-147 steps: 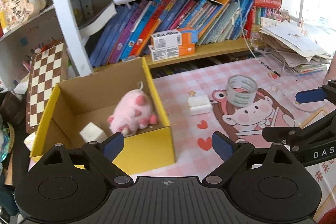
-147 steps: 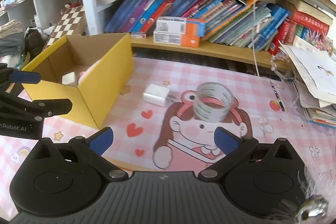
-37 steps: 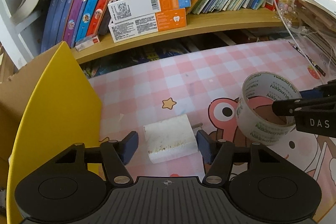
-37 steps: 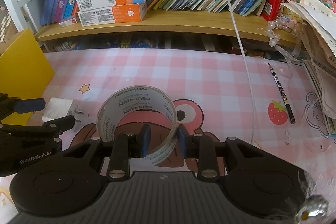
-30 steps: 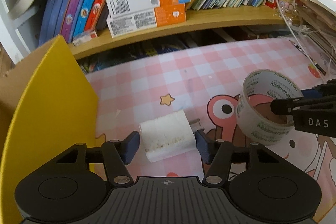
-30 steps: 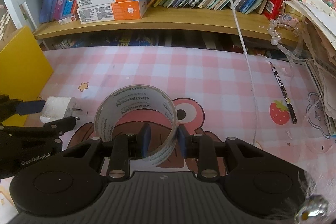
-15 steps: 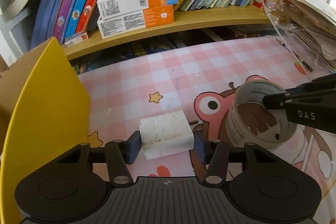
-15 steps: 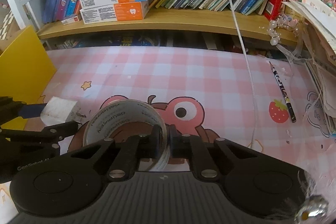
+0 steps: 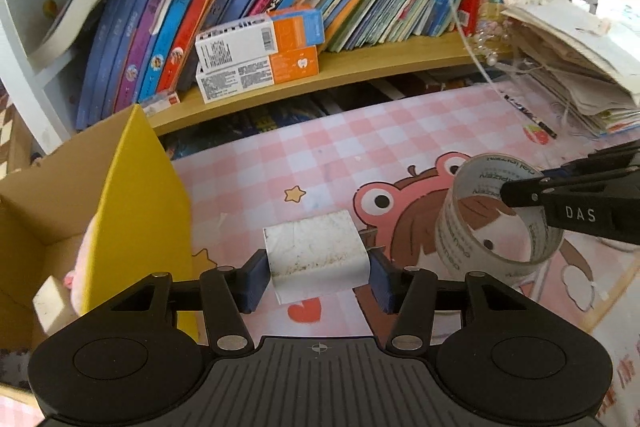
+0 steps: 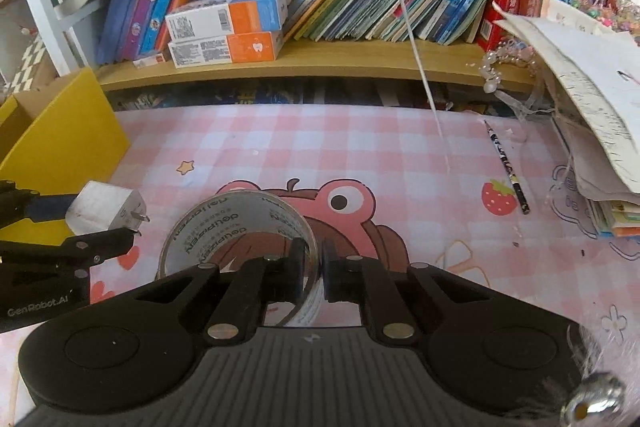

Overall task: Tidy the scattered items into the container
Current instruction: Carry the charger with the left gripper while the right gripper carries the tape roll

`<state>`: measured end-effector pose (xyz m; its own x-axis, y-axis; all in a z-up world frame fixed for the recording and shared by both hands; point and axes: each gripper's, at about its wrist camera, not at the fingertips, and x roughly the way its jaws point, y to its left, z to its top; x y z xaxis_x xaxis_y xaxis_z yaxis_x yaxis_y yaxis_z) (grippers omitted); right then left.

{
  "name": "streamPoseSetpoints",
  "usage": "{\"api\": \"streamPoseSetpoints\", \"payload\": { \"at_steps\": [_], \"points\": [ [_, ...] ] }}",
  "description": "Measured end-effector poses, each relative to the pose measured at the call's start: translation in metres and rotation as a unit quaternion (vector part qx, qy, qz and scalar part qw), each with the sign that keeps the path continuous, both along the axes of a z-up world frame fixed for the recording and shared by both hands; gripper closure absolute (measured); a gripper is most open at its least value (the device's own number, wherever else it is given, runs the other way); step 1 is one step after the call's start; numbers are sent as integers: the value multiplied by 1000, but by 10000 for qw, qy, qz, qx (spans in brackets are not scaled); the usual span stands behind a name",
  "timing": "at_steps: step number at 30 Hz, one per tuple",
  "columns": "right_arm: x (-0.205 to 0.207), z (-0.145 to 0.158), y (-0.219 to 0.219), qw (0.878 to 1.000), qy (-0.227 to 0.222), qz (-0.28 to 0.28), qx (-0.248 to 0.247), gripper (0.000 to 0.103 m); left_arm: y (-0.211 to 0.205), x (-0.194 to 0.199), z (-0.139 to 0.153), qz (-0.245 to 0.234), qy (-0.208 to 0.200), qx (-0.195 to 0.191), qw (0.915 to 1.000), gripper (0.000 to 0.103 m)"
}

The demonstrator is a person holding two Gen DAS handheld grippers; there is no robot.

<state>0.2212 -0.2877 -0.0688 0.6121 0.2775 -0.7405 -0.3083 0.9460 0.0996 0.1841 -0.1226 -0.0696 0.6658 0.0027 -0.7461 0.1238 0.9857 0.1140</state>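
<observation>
**2 grippers, 2 items held beside the yellow box**

While the left gripper (image 9: 316, 277) has its 2 blue-padded fingers (image 9: 253, 277) pressed against the sides of 1 white charger (image 9: 316, 259), the right gripper (image 10: 311, 269) has its fingers drawn together on the wall of 1 roll of clear tape (image 10: 236, 227), 1 finger inside the ring and 1 outside. Whether either item is clear of the pink checked counter (image 10: 280, 147) I cannot tell. "deli" is printed repeatedly on the tape's core; the gripper bodies read "DAS" and "GenRobot.AI". Just left of the charger stands 1 yellow cardboard box (image 9: 136, 203), holding 1 pink plush toy (image 9: 82, 259) and 1 white block (image 9: 54, 303). Behind, 2 orange-and-white cartons (image 9: 260, 57) lie stacked on the wooden shelf (image 9: 380, 61) before a row of books, and 1 pencil (image 10: 507, 167) lies on the counter to the right.
</observation>
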Motion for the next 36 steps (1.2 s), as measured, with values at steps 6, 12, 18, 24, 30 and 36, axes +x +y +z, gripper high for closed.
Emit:
{"api": "streamPoseSetpoints", "payload": {
  "at_steps": [6, 12, 18, 24, 30, 36],
  "points": [
    [-24, 15, -4, 9999, -147, -29, 59, 94, -3, -29, 14, -144, -163, 66, 9997, 52],
    [-48, 24, -4, 9997, -234, -14, 67, 94, -1, -53, 24, -239, -247, 6, 9994, 52],
    [-69, 31, 0, 9995, -305, -13, 55, 94, 1, -73, 35, -333, -364, -92, 9987, 52],
    [-85, 38, 6, 9993, -357, -57, 29, 94, 4, -87, 44, -500, -475, -184, 9975, 52],
    [-100, 44, 17, 9991, -421, -90, -23, 94, 15, -100, 53, -627, -621, -321, 9956, 52],
    [-115, 51, 39, 9987, -496, -80, -98, 94, 39, -117, 61, -674, -737, -435, 9940, 52]
  ]
}}
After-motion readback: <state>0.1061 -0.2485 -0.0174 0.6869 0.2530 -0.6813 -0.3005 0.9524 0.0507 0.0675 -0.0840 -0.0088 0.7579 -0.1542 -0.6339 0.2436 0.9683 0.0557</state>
